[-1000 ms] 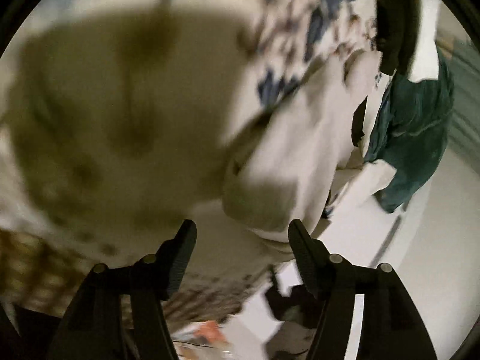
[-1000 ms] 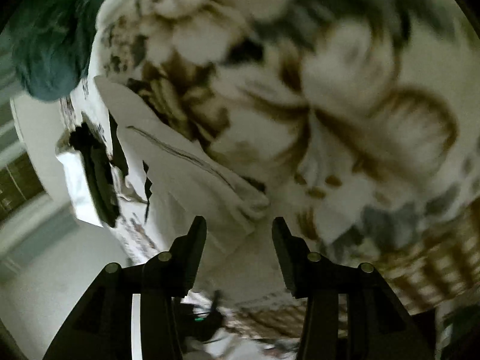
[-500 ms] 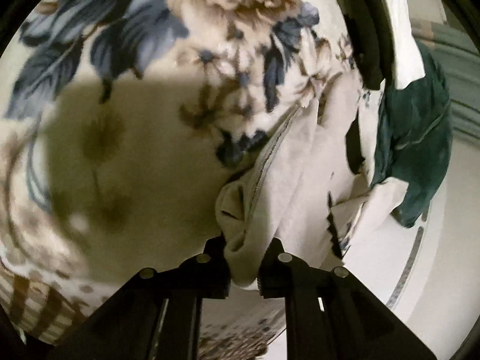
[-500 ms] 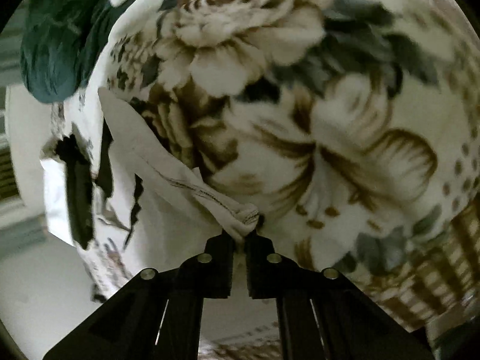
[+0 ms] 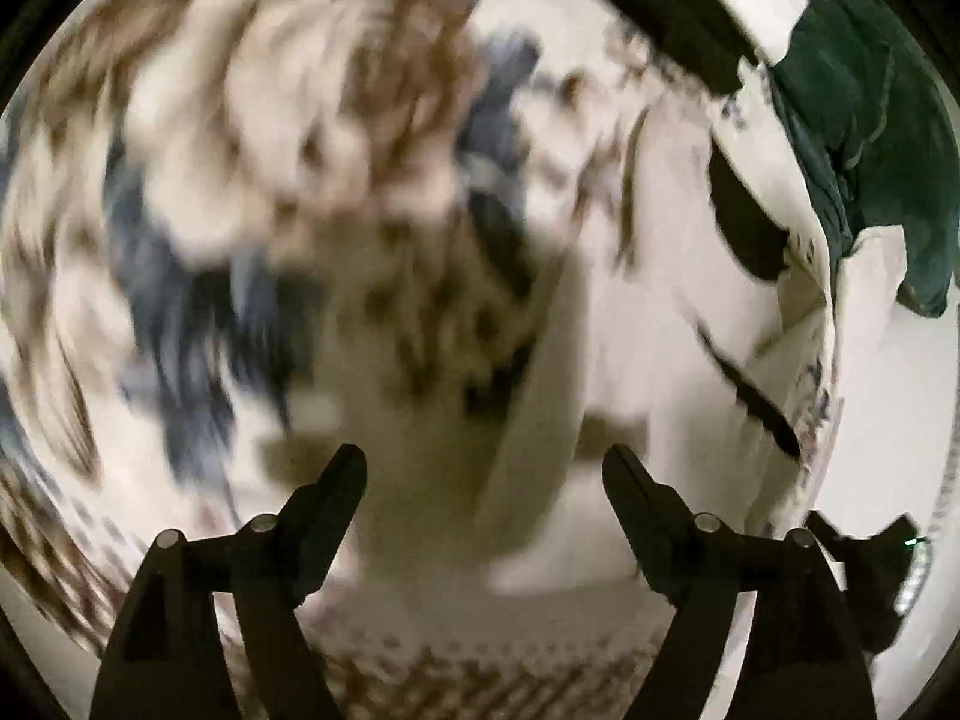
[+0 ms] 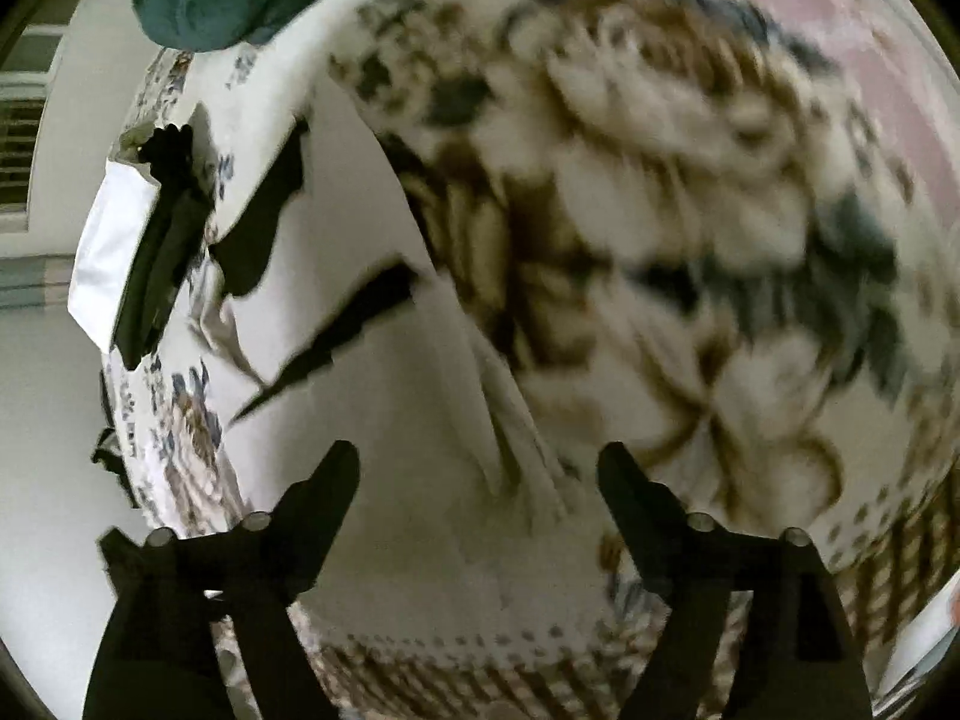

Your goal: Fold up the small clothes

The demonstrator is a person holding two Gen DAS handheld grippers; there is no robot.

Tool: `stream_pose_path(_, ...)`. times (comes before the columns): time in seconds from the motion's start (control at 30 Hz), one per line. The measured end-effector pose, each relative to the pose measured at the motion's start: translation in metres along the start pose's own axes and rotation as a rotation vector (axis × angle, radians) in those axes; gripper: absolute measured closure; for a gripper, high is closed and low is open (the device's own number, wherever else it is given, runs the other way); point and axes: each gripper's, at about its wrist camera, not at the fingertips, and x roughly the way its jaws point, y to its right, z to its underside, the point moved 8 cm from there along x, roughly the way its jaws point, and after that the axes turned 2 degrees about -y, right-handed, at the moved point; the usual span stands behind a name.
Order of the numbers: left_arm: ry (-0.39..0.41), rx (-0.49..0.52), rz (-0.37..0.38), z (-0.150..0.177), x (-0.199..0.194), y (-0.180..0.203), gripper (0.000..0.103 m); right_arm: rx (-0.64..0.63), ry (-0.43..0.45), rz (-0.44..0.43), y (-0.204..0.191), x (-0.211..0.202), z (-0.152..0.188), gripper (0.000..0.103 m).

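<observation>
Both the left gripper (image 5: 483, 474) and right gripper (image 6: 477, 471) have jaws spreading apart, pinching nothing, above the cream garment (image 6: 384, 420) lying on the floral bedspread (image 6: 690, 210). Beyond the garment lies a dark green cloth (image 5: 864, 138). Only the right view shows a pink patch (image 6: 840, 12) past the bedspread.

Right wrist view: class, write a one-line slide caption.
Right hand-held gripper opening, nothing gripped, above a cream garment on a floral bedspread.
</observation>
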Motion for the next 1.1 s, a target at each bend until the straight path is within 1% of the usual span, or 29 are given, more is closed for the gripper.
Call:
stream_pose_path(0.07, 0.032, 0.028, -0.013, -0.028, -0.004, 0.013, 0.023, -0.022, 0.024, 0.013, -0.009, -0.004, -0.019, 0.014)
stream_pose_path(0.13, 0.056, 0.063, -0.024, -0.06, 0.0, 0.029, 0.023, -0.054, 0.036, 0.021, -0.028, -0.001, -0.042, 0.014)
stream_pose_path(0.2, 0.074, 0.103, -0.021, -0.089, 0.01, 0.049, 0.023, -0.108, 0.053, 0.044, -0.05, 0.007, -0.074, 0.014)
stream_pose_path(0.3, 0.075, 0.174, -0.04, -0.129, 0.029, 0.082, 0.023, -0.172, 0.057, 0.067, -0.079, 0.025, -0.117, 0.014)
stream_pose_path(0.4, 0.051, 0.24, -0.075, -0.155, 0.054, 0.107, 0.023, -0.221, 0.069, 0.112, -0.102, 0.046, -0.157, 0.014)
stream_pose_path(0.5, 0.028, 0.289, -0.103, -0.171, 0.076, 0.123, 0.023, -0.22, 0.06, 0.131, -0.111, 0.065, -0.182, 0.014)
stream_pose_path(0.57, 0.036, 0.321, -0.096, -0.177, 0.084, 0.133, 0.025, -0.196, 0.037, 0.119, -0.114, 0.077, -0.194, 0.014)
stream_pose_path(0.6, 0.045, 0.344, -0.087, -0.18, 0.085, 0.138, 0.031, -0.178, 0.028, 0.113, -0.115, 0.083, -0.2, 0.014)
stream_pose_path(0.63, 0.051, 0.364, -0.086, -0.181, 0.086, 0.143, 0.062, -0.164, 0.019, 0.114, -0.115, 0.09, -0.205, 0.014)
stream_pose_path(0.67, 0.049, 0.383, -0.101, -0.182, 0.088, 0.146, 0.089, -0.151, 0.009, 0.114, -0.114, 0.096, -0.208, 0.017)
stream_pose_path(0.7, 0.049, 0.396, -0.108, -0.182, 0.089, 0.15, 0.091, -0.136, 0.013, 0.116, -0.112, 0.099, -0.214, 0.036)
stream_pose_path(0.73, 0.059, 0.41, -0.093, -0.182, 0.087, 0.155, 0.092, -0.136, 0.019, 0.136, -0.111, 0.101, -0.215, 0.051)
stream_pose_path(0.77, 0.068, 0.424, -0.092, -0.182, 0.085, 0.158, 0.094, -0.144, 0.028, 0.176, -0.11, 0.101, -0.218, 0.081)
stream_pose_path(0.8, 0.077, 0.443, -0.1, -0.18, 0.083, 0.161, 0.096, -0.147, 0.041, 0.192, -0.109, 0.099, -0.221, 0.094)
stream_pose_path(0.87, 0.096, 0.469, -0.089, -0.176, 0.076, 0.164, 0.097, -0.149, 0.059, 0.18, -0.111, 0.094, -0.221, 0.098)
stream_pose_path(0.9, 0.11, 0.478, -0.088, -0.175, 0.071, 0.166, 0.097, -0.154, 0.081, 0.187, -0.112, 0.086, -0.219, 0.098)
stream_pose_path(0.97, 0.134, 0.486, -0.067, -0.169, 0.057, 0.166, 0.097, -0.164, 0.102, 0.171, -0.115, 0.073, -0.212, 0.099)
stream_pose_path(1.07, 0.139, 0.466, -0.001, -0.158, 0.033, 0.164, 0.097, -0.194, 0.134, 0.123, -0.124, 0.044, -0.192, 0.099)
stream_pose_path(1.1, 0.141, 0.453, 0.025, -0.15, 0.025, 0.163, 0.097, -0.209, 0.149, 0.092, -0.126, 0.03, -0.18, 0.099)
